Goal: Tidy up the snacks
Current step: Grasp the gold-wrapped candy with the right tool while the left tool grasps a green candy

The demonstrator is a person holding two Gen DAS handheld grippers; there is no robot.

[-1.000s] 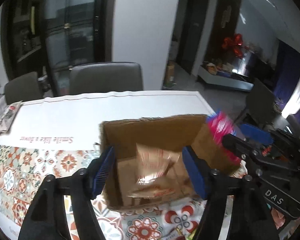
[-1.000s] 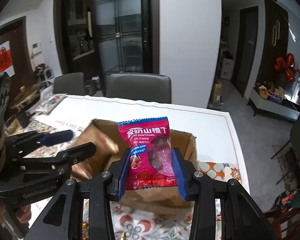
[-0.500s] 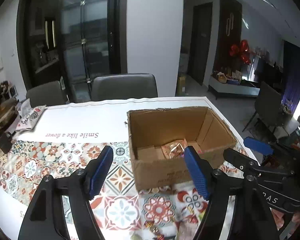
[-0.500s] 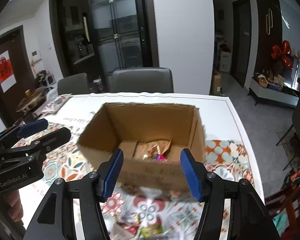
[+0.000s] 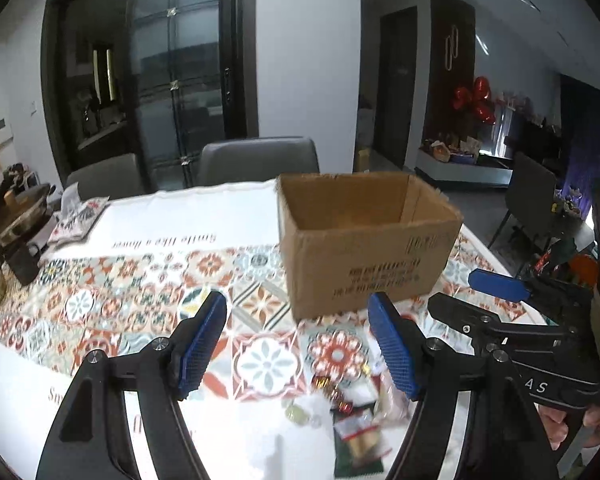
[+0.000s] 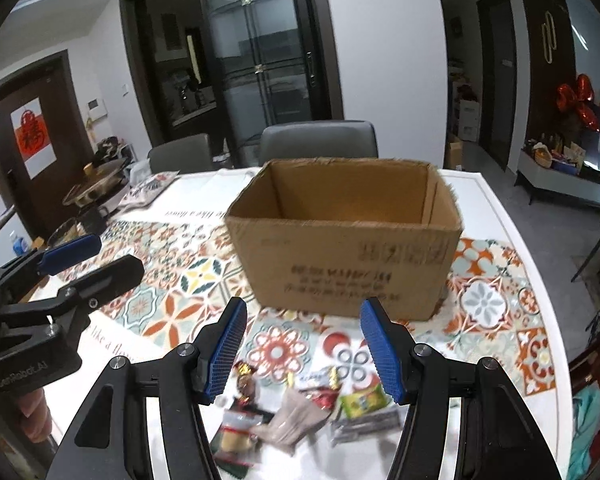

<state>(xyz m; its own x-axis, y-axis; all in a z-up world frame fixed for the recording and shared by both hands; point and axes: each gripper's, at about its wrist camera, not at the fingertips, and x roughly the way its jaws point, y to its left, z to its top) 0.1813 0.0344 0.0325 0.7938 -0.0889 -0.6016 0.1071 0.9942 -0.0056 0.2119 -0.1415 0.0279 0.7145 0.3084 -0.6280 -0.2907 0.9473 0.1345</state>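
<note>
The cardboard box [image 6: 344,240] stands open-topped on the patterned tablecloth [image 6: 172,312], just ahead of the right gripper [image 6: 302,346]; its contents are hidden behind its near wall. Loose snack packets [image 6: 300,412] lie below and between that gripper's spread, empty fingers. The left gripper [image 5: 300,346], jaws also apart and empty, has the box ahead to its right.

box [image 6: 342,264] walls hide its contents; snack pile [image 6: 300,408] blurred
</note>
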